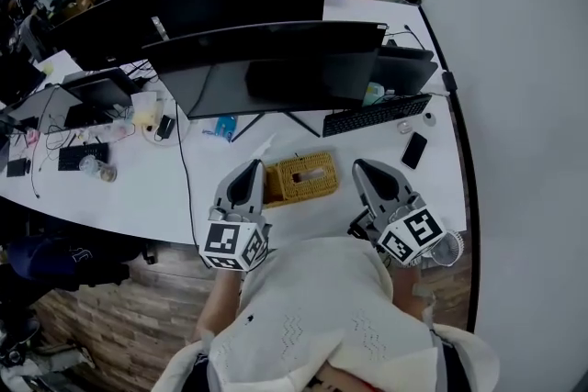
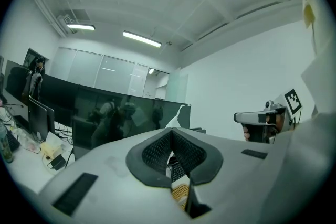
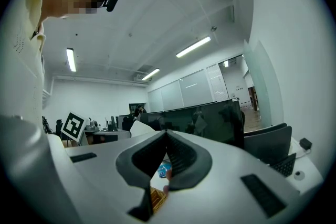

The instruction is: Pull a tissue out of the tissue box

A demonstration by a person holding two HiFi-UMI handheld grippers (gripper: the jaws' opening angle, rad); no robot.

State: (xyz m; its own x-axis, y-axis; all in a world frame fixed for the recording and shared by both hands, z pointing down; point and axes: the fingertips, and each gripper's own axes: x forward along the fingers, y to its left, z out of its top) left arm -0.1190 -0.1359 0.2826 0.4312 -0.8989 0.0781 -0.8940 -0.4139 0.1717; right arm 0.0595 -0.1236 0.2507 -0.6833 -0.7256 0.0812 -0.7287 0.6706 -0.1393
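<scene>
My left gripper hangs at the tissue box's 9 o'clock, just beside its end, pads clenched tip to tip on nothing. The tissue box, woven and yellow, lies on the desk at my 12 o'clock, slot upward. I can't make out a tissue standing from it. My right gripper sits at its 3 o'clock, also closed and empty. I judge that one gripper should open, come down over the slot and pinch low, while the other steadies the box.

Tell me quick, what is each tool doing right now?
Left tool: closed on a white tissue that sticks out past its tips.
Right tool: closed, holding nothing.
</scene>
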